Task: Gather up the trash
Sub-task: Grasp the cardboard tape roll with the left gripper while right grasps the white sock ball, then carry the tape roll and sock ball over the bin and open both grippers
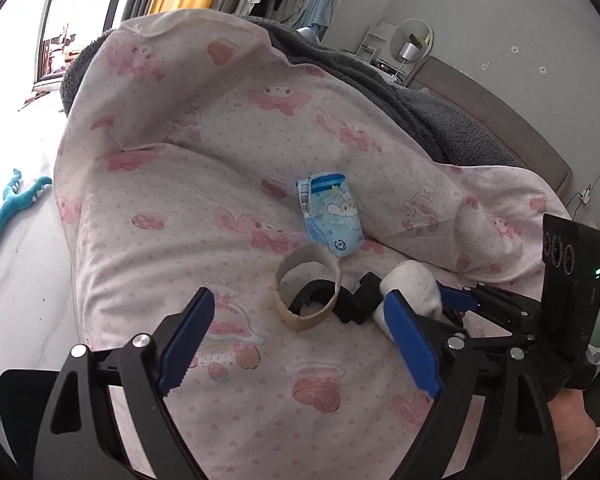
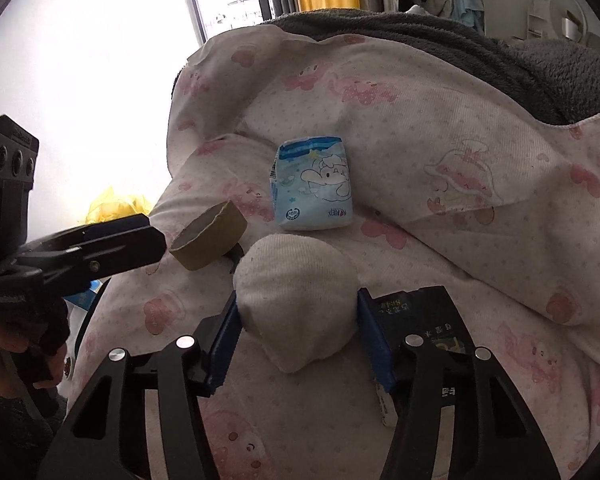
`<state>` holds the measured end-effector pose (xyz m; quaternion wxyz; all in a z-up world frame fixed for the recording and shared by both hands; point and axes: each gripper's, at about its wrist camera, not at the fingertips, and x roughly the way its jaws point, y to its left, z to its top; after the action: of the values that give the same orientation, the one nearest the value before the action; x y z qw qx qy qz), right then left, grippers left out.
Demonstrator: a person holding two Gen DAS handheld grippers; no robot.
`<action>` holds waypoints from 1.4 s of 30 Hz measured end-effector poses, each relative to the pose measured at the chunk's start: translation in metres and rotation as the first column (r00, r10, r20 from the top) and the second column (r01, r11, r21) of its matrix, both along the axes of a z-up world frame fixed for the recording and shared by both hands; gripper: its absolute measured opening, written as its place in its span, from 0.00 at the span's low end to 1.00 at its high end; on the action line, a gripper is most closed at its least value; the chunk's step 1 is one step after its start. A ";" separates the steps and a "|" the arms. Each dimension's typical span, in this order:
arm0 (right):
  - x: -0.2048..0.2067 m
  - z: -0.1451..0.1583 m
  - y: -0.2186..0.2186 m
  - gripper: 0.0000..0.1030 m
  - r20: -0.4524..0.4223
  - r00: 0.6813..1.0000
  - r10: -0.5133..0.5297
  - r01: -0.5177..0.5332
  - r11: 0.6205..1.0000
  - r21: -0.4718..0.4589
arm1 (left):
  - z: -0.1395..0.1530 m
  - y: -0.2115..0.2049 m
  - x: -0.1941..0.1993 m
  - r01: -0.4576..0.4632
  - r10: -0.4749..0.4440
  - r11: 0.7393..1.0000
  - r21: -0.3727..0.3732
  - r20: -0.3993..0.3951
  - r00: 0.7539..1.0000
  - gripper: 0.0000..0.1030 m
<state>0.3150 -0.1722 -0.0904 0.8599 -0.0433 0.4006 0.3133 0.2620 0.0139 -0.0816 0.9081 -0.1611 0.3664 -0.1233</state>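
Note:
On a pink-patterned quilt (image 1: 188,208) lie a blue tissue pack (image 1: 330,214), a brown cardboard roll core (image 1: 306,294) and a black object (image 1: 358,300) beside it. My left gripper (image 1: 300,344) is open and empty, just short of the roll core. My right gripper (image 2: 298,334) is shut on a white balled-up sock (image 2: 298,300), held just above the quilt; it also shows in the left wrist view (image 1: 410,286). In the right wrist view the tissue pack (image 2: 312,184) lies beyond the sock and the roll core (image 2: 208,240) to the left.
A grey fleece blanket (image 1: 440,116) lies behind the quilt. A dark packet (image 2: 424,320) lies under my right gripper's right finger. A yellow bag (image 2: 116,204) sits left of the bed. A teal plush toy (image 1: 16,200) lies at far left.

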 end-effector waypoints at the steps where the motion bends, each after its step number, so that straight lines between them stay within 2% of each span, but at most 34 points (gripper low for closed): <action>1: 0.001 0.001 -0.003 0.55 -0.002 1.000 -0.003 0.003 1.000 0.014 | -0.001 -0.001 0.001 0.000 0.000 1.000 0.001 -0.002 1.000 0.84; 9: -0.004 0.014 -0.022 0.55 -0.012 1.000 -0.017 0.018 0.990 0.142 | -0.005 -0.012 0.007 0.011 -0.011 1.000 0.008 -0.004 1.000 0.81; 14: -0.007 0.022 -0.023 0.55 0.004 1.000 -0.012 0.011 0.985 0.172 | -0.010 -0.015 0.014 0.010 -0.009 1.000 0.005 -0.022 1.000 0.72; 19: -0.008 0.028 -0.023 0.55 0.007 1.000 -0.010 0.009 0.982 0.189 | -0.014 -0.016 0.021 0.000 -0.001 1.000 -0.024 -0.038 0.999 0.69; 24: -0.011 0.031 -0.026 0.55 0.004 1.000 -0.014 0.013 0.981 0.196 | -0.017 -0.017 0.025 0.001 -0.002 1.000 -0.017 -0.048 0.999 0.60; 28: -0.010 0.033 -0.022 0.55 0.004 1.000 -0.011 0.010 0.980 0.199 | -0.017 -0.017 0.026 0.008 -0.009 1.000 -0.012 -0.046 0.999 0.44; 42: -0.008 0.040 0.007 0.55 0.008 1.000 -0.010 0.008 0.980 0.197 | 0.001 -0.001 0.001 0.020 -0.020 0.999 0.033 0.008 1.000 0.43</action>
<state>0.3070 -0.1649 -0.0502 0.8632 0.0426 0.3640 0.3472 0.2634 0.0134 -0.0803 0.9109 -0.1418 0.3662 -0.1269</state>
